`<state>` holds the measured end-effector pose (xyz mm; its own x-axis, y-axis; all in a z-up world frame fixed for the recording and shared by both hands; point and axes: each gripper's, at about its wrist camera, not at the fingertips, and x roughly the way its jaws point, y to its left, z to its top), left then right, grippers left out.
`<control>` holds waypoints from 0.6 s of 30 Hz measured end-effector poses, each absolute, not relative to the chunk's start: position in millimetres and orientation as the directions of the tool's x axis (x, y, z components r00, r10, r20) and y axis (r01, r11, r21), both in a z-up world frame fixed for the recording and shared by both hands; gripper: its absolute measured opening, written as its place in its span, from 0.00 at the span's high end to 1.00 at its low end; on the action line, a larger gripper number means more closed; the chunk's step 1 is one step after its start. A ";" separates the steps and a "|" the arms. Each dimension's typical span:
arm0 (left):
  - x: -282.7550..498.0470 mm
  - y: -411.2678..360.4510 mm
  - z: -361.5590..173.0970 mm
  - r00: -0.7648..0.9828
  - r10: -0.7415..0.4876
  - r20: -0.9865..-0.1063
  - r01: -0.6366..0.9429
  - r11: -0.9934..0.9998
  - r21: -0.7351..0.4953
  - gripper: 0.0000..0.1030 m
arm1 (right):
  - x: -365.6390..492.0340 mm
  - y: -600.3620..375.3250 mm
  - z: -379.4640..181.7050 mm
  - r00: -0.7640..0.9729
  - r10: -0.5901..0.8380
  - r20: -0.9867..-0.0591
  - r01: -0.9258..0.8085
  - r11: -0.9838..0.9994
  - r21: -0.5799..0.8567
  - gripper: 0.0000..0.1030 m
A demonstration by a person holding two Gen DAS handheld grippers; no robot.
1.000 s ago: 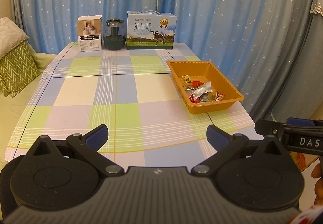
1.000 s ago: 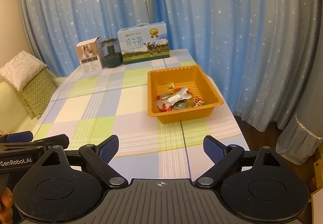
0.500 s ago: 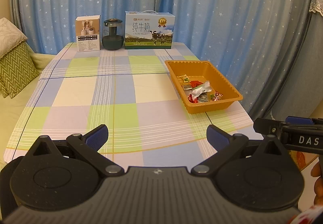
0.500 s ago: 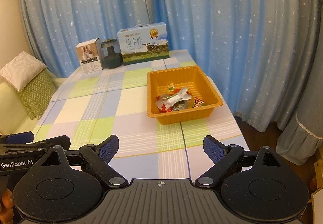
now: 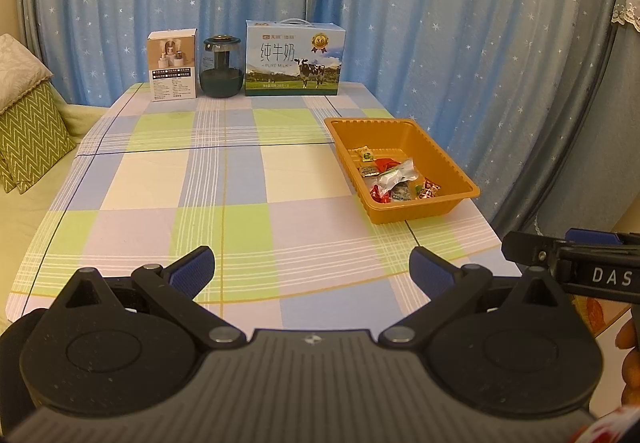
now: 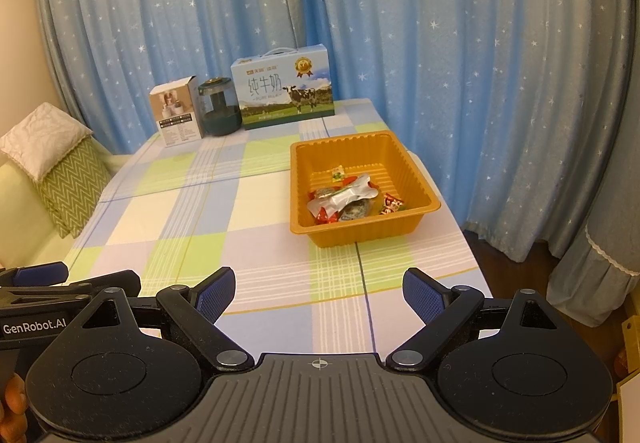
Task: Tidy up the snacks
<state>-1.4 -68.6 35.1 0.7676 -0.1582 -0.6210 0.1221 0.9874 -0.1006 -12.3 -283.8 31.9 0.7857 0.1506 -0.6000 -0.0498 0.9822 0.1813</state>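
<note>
Table (image 5: 248, 199) in a checked cloth is filling both views, blue star curtain (image 5: 440, 23) hanging behind it. Landmark for everything: the orange tray (image 5: 460, 179).

- Milk carton (image 5: 295, 63), dark jar (image 5: 222, 67) and small white box (image 5: 173, 65) are standing in a row at the far edge, well beyond the tray and to its left.
- Tray is sitting near the table's right edge, open top, ribbed walls. From the right wrist view the tray (image 6: 420, 179) is lying straight ahead.
- Snacks (image 5: 396, 179) are lying loose in the tray's near half – a silvery pouch on top, small red and green wrapped sweets around it. No snacks showing outside the tray.
- Left gripper (image 5: 312, 271) is hovering over the table's near edge, well short of the tray, jaws spread wide, nothing between them.
- Right gripper (image 6: 318, 291) is doing the same just beside it, jaws spread wide, empty.

Handling, my read: wrappers are looking light, thin and slick – likely crinkling and sliding under the pads. The pouch is soft; I'd be taking it across its flat middle, not at a sealed end. Small sweets want a pinch across the body; twisted ends would probably slip. The tray is looking thin-walled and light, so it may be skidding on the cloth if nudged – steadying its rim with the other gripper seems sensible.
</note>
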 end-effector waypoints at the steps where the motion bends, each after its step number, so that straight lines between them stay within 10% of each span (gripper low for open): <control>1: -1.3 -68.5 35.1 0.767 -0.157 -0.622 0.122 0.988 -0.100 0.00 | -12.4 -283.9 31.8 0.786 0.151 -0.600 -0.049 0.982 0.182 0.12; 18: -2.1 -68.0 32.4 0.764 -0.163 -0.624 0.123 0.987 -0.107 0.00 | -12.9 -288.2 30.7 0.785 0.153 -0.601 -0.051 0.982 0.185 0.12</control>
<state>-2.1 -68.0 32.4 0.7638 -0.1632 -0.6245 0.1233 0.9866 -0.1070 -12.9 -288.2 30.7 0.7845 0.1534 -0.6008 -0.0505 0.9815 0.1846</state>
